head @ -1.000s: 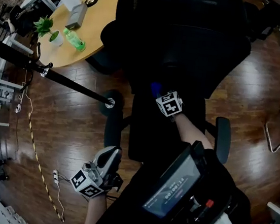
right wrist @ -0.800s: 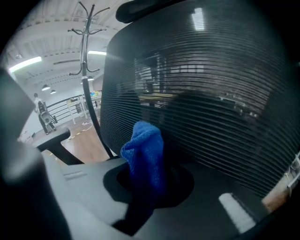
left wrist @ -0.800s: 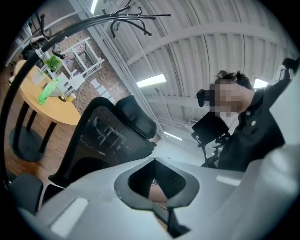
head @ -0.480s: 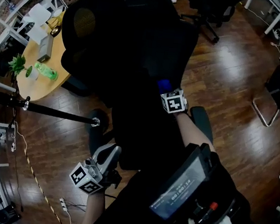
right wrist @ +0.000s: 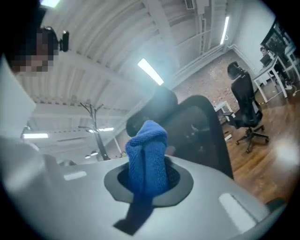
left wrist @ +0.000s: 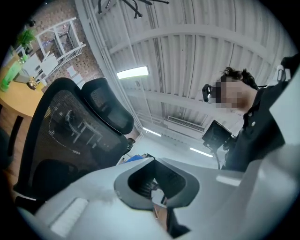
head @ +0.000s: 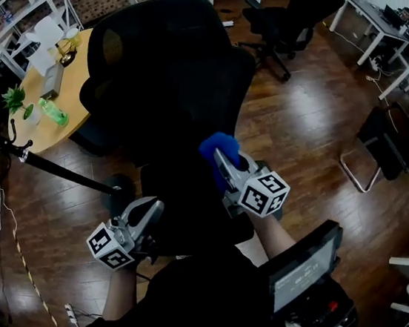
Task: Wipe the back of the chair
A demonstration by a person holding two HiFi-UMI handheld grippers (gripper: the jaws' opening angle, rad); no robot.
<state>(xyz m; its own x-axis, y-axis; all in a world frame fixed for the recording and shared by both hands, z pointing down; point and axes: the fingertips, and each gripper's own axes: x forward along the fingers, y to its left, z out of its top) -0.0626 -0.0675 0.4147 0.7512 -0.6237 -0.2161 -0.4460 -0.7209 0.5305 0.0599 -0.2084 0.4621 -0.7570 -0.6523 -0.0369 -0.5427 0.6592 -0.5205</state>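
The black mesh office chair [head: 165, 64] stands in front of me with its back toward me; the left gripper view shows that back [left wrist: 61, 136] and the headrest [left wrist: 105, 105]. My right gripper [head: 220, 157] is shut on a folded blue cloth [head: 213, 145], held up just off the lower right part of the chair back. In the right gripper view the cloth [right wrist: 147, 145] sticks up from between the jaws, with the chair [right wrist: 201, 136] behind it. My left gripper [head: 150, 210] hangs lower left, near the chair's seat, shut and holding nothing.
A round wooden table [head: 67, 96] with a green bottle [head: 52, 112] and a plant [head: 15, 99] stands to the left. A black pole [head: 47, 166] slants across the floor. Other black chairs [head: 295, 17] and white desks [head: 373, 17] stand behind.
My right gripper with the blue cloth has come off the chair back, up and toward me. The view has swung, so the chair now lies farther up-left. The left gripper has stayed low.
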